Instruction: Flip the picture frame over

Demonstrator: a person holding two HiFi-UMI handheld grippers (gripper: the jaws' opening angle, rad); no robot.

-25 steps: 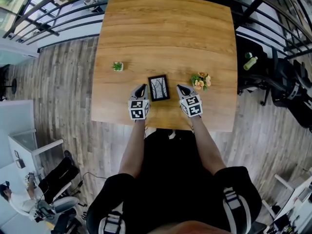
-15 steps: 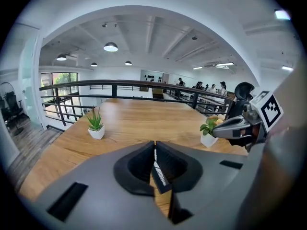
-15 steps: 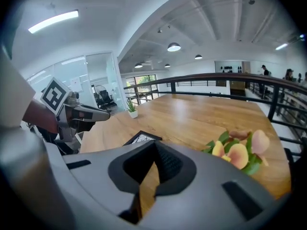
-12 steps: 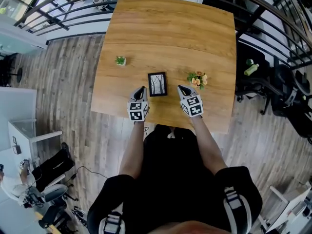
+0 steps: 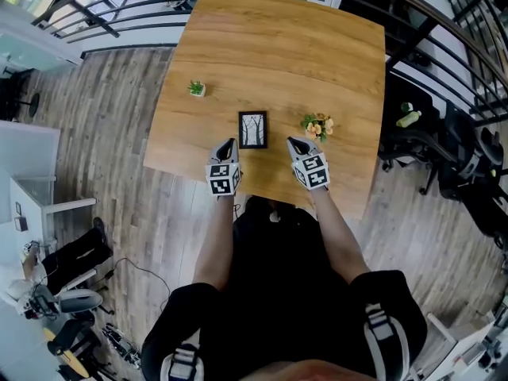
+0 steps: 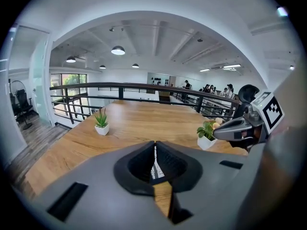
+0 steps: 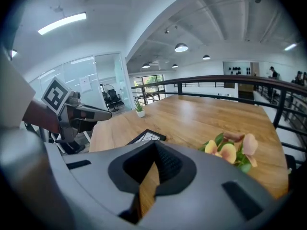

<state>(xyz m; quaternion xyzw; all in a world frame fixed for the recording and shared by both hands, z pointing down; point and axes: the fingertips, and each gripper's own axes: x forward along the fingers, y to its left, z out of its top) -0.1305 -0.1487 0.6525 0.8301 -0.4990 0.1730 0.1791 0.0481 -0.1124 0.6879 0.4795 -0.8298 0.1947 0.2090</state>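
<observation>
Picture frame (image 5: 252, 129) is lying picture-up on the worktop (image 5: 278, 46), with left gripper (image 5: 231, 144) and right gripper (image 5: 292, 142) flanking its near corners, both empty, jaws together; closed tips are risking skidding the flat frame toward the flower pot (image 5: 317, 125) just right of it.

No words, numbers or brand names readable anywhere here. There are only black-and-white square markers (image 5: 225, 179), carrying no lettering, on the left gripper (image 5: 229, 143) and right gripper (image 5: 292, 142).
</observation>
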